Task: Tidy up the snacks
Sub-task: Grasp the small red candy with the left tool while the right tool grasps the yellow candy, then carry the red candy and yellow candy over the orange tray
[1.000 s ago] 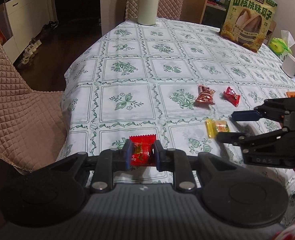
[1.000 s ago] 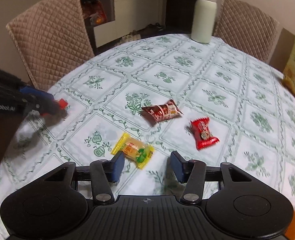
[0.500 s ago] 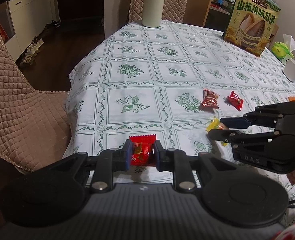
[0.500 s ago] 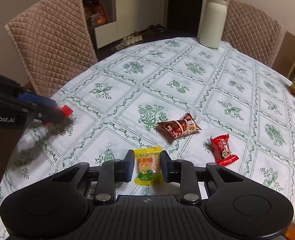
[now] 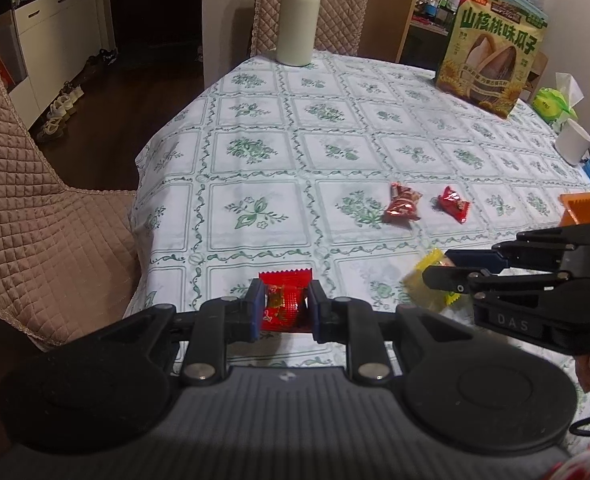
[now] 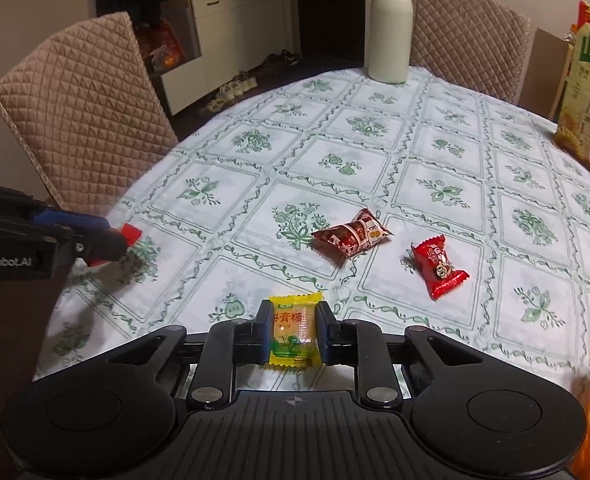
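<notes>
Left gripper [image 5: 283, 306]: clamped on red candy [image 5: 283, 300]. Right gripper [image 6: 293, 332]: jaws closing on yellow candy [image 6: 293, 332], pads pressing it. On tablecloth [image 6: 447, 160] beyond: brown snack [image 6: 351, 237], red packet [image 6: 439, 265]. Step: pickup, both loaded. Next, probably: carry to orange tray [image 5: 587, 209].

The left gripper [image 5: 283, 306] pinches a red candy [image 5: 283, 300] near the table's [image 5: 255, 152] edge. At right, the right gripper [image 5: 441, 270] is closing on a yellow candy [image 5: 429, 270].
</notes>
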The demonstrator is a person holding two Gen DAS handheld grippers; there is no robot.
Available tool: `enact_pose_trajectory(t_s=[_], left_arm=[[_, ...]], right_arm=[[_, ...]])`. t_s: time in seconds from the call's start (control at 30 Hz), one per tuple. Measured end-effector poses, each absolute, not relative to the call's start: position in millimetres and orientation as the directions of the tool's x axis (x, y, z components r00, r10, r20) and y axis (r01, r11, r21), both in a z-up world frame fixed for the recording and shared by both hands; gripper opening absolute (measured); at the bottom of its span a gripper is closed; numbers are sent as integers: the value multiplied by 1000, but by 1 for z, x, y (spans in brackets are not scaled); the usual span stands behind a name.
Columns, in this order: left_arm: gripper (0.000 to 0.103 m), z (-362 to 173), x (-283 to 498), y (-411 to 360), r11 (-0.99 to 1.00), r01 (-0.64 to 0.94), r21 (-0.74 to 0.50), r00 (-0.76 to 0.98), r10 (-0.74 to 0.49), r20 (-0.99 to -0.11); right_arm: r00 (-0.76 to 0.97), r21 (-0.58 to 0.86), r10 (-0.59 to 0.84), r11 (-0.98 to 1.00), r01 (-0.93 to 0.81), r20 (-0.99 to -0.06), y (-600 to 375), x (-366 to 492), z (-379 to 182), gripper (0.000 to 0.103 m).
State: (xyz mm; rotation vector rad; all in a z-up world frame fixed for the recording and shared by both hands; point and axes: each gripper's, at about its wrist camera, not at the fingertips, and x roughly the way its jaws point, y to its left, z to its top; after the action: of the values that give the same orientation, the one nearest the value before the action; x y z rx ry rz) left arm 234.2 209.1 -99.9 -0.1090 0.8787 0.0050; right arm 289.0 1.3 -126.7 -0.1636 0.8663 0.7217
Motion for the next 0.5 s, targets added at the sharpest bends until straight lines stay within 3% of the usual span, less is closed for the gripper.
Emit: enact_pose_trajectory(t_s=[0.5], left_arm=[[20, -60, 209, 145, 992, 68, -109, 685, -126, -718]], right_arm=[[511, 229, 540, 804, -549, -669, -68, 239, -71, 22]])
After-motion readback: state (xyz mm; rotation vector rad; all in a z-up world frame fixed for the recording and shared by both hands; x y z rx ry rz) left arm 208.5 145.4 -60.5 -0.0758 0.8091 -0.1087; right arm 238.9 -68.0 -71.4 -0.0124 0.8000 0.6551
